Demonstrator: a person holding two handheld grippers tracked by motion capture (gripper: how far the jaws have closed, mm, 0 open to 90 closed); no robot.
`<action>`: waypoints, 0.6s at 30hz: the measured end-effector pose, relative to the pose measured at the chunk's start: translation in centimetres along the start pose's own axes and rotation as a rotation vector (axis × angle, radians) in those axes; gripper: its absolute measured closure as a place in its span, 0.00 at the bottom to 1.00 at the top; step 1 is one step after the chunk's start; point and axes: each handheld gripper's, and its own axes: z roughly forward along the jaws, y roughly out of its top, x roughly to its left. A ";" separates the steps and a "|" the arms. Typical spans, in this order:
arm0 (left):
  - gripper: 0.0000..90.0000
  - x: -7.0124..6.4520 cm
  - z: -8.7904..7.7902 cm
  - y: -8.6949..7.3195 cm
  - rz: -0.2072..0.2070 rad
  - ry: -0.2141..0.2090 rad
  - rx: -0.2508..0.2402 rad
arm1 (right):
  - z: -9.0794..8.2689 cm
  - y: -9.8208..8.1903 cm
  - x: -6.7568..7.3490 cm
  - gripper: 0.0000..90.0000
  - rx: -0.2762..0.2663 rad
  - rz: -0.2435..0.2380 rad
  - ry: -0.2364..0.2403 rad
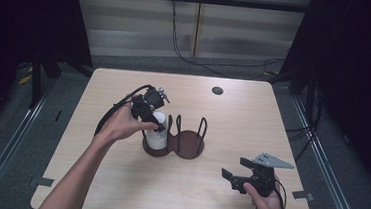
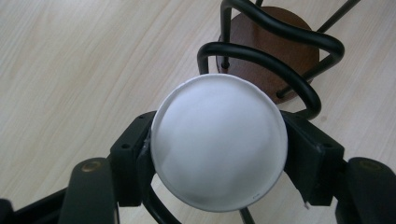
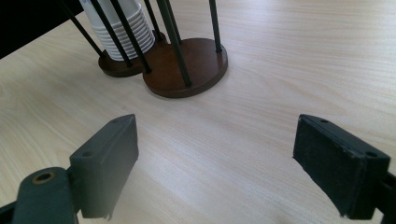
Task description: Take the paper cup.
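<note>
One cup stack, one two-ring holder, two grippers.
Left gripper (image 2: 217,154) clamps the white cup stack (image 2: 218,142) in the holder (image 1: 180,144) at frame centre; cup count unreadable. Right gripper (image 3: 215,163), lower right, gapes wide, empty.

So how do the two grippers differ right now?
The left gripper is shut on the white cup stack in the wooden holder; the right gripper is open, nothing between its jaws. The left reaches over the holder's left bay, the right stays near the table's front right edge. Both are black and hand-held.
</note>
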 end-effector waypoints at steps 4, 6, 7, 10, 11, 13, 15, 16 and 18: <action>0.37 0.0 -0.2 -0.1 -0.003 -0.010 0.004 | 0.0 0.0 0.0 0.15 0.002 0.003 0.001; 0.38 0.0 -0.3 -0.1 -0.006 -0.007 -0.002 | 0.1 0.0 0.0 0.15 0.004 0.002 0.002; 0.38 0.0 -0.3 -0.1 -0.011 -0.013 0.000 | 0.1 0.0 0.0 0.15 0.007 0.003 0.002; 0.38 0.1 -0.4 -0.1 -0.009 -0.018 -0.002 | 0.1 0.0 0.1 0.15 0.008 0.003 0.004; 0.38 0.0 -0.5 -0.1 -0.008 -0.020 0.001 | 0.1 0.0 0.1 0.15 0.009 0.003 0.003; 0.38 0.0 -0.5 -0.1 -0.016 -0.014 -0.003 | 0.1 0.0 0.0 0.15 0.009 0.004 0.004; 0.38 0.0 -0.5 -0.1 -0.026 -0.020 -0.004 | 0.1 0.0 0.0 0.15 0.008 0.005 0.001; 0.38 0.1 -0.6 -0.1 -0.024 -0.023 -0.005 | 0.1 0.0 0.0 0.15 0.008 0.005 0.001; 0.39 0.1 -0.6 -0.2 -0.029 -0.019 -0.005 | 0.1 0.0 0.0 0.15 0.007 0.004 0.002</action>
